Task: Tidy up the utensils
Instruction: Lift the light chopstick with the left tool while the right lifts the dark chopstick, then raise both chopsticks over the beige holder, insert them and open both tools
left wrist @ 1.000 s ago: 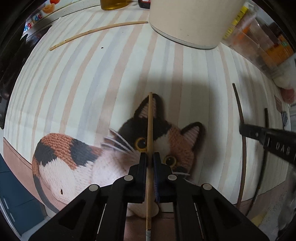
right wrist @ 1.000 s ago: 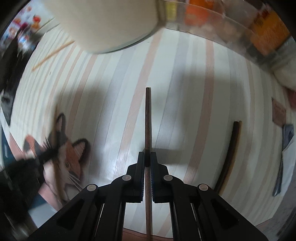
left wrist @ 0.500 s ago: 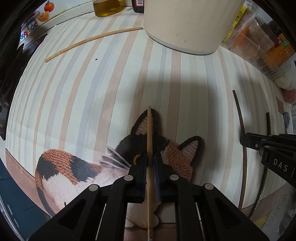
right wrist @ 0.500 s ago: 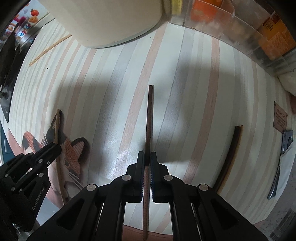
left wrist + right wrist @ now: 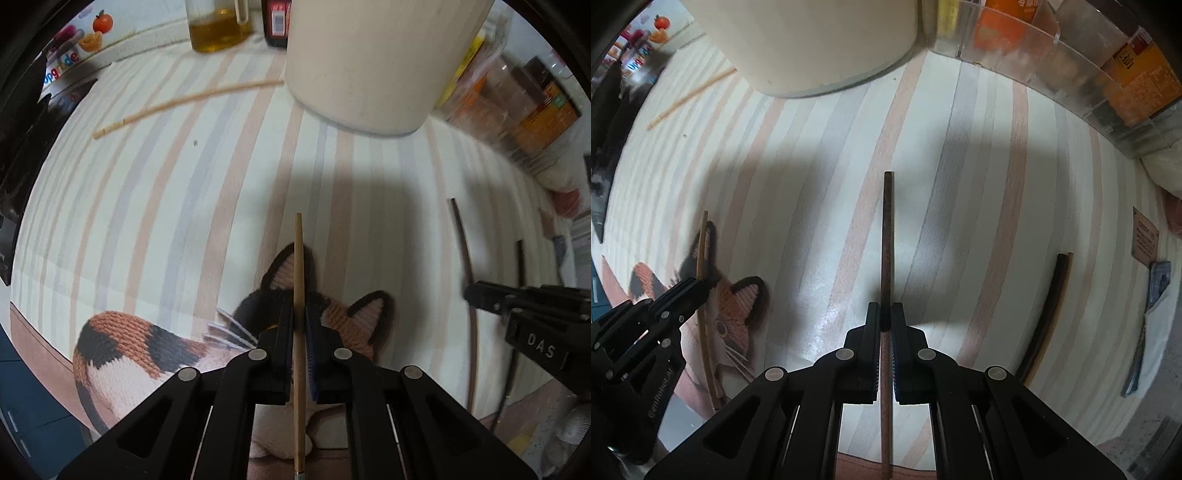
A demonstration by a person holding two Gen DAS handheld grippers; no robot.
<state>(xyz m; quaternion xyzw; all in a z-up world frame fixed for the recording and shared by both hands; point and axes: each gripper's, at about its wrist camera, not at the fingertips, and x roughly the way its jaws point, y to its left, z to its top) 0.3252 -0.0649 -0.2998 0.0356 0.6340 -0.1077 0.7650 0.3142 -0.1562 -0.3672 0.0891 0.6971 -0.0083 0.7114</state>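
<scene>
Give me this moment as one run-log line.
left gripper: shut on light chopstick | right gripper: shut on dark chopstick | loose: pale chopstick, dark pair on striped mat | cream container: beyond

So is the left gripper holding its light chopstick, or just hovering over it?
Holding: left gripper is shut on the light chopstick, pads pinching its shaft.

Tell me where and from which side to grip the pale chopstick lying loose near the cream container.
Grip the pale chopstick near its middle, coming from straight above with the jaws across its width. It lies flat on the striped mat, thin and long, so only its sides offer purchase. Its far end reaches the cream container; mid-shaft seems clear. Both grippers already hold chopsticks.
</scene>
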